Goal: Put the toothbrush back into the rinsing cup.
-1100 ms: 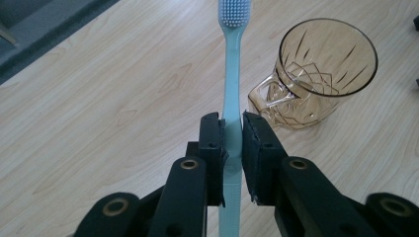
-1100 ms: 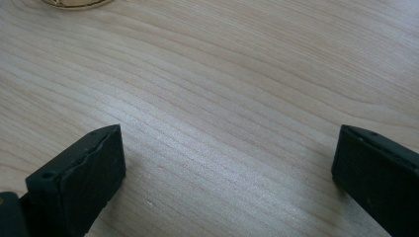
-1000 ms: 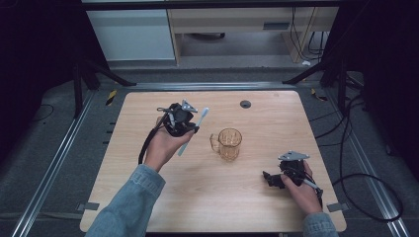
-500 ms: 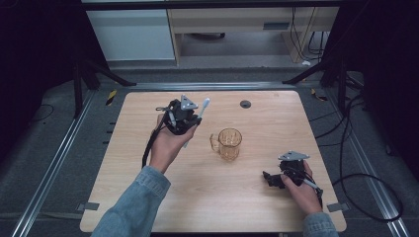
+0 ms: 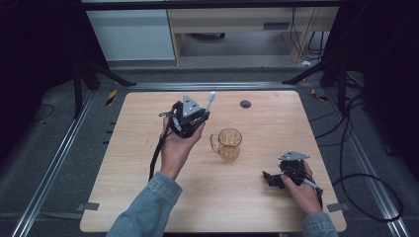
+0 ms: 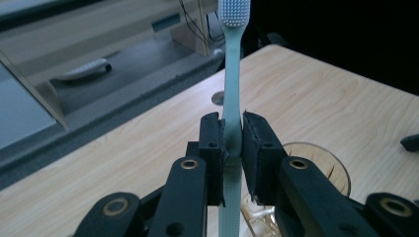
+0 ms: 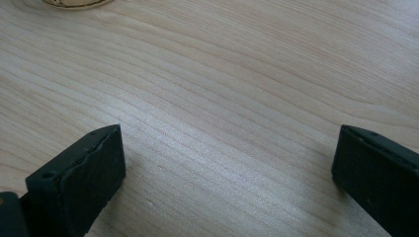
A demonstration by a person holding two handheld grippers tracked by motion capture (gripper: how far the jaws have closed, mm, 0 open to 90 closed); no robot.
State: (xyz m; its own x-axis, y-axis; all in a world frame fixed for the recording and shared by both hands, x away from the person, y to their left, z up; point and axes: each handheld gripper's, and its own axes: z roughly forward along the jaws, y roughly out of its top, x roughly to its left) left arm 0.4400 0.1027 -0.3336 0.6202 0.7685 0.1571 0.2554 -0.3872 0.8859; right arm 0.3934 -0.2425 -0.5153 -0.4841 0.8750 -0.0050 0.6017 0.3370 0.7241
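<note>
A toothbrush (image 6: 232,89) is pinched by its handle between the jaws of the left gripper (image 6: 232,143), with the bristled head pointing up and away from the hand. In the high view the left gripper (image 5: 190,118) is held above the table (image 5: 123,197), a little to the left of and behind an amber glass mug (image 5: 230,144), and the toothbrush (image 5: 210,101) sticks out from it toward the far edge. The mug stands upright near the middle of the table and nothing is seen inside it. In the left gripper view its rim (image 6: 316,163) shows just below and to the right of the jaws.

The right gripper (image 5: 276,178) rests low at the near right of the table, well apart from the mug. Its jaws are spread wide in the right gripper view, with bare wood between them (image 7: 227,148).

The pickup is judged done: the toothbrush is lifted clear of the table and firmly gripped. What appears to be left is the carrying of the brush over the mug's mouth, its lowering into the mug, most likely handle first, and its release. The placing itself is not yet begun.
</note>
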